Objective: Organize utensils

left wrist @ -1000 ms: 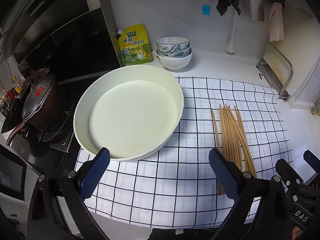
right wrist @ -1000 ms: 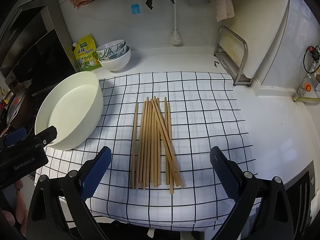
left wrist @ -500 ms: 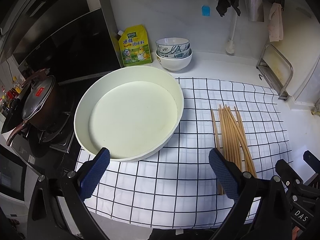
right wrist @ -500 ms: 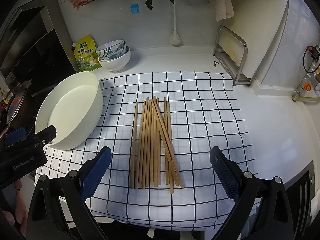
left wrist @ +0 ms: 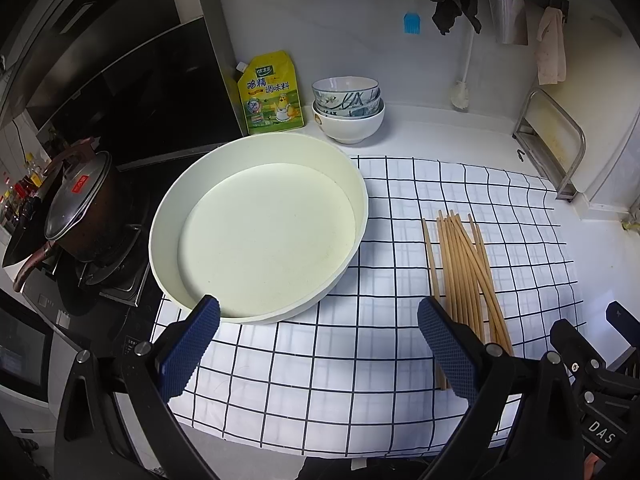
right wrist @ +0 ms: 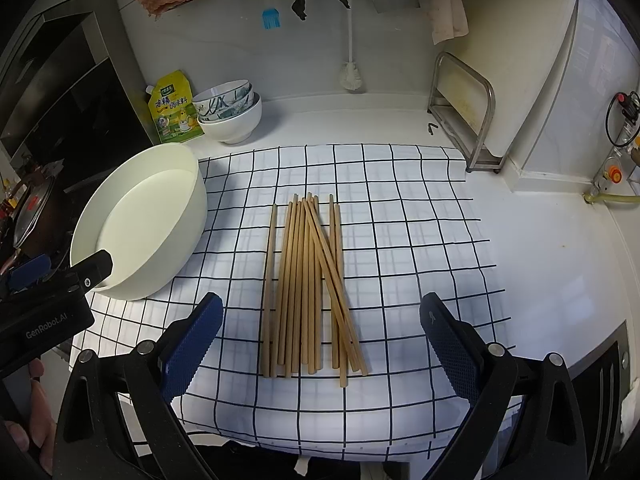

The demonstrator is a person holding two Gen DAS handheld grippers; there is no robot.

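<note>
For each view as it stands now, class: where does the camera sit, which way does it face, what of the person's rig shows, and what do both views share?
Left wrist: on the left gripper, facing the white basin; its open fingers show.
Right wrist: on the right gripper, facing the chopsticks; its open fingers show, and the left gripper at the left edge.
Shared: basin, chopsticks, checked cloth, stacked bowls, yellow pouch.

cloth (right wrist: 420, 240) right of chopsticks (right wrist: 308, 284): bare, open | left: white basin (right wrist: 180, 216) near, gap between | counter (right wrist: 552, 264) far right: open | back: stacked bowls (right wrist: 232, 112), seasoning pouch (right wrist: 174, 110), metal rack (right wrist: 464, 112) against wall
</note>
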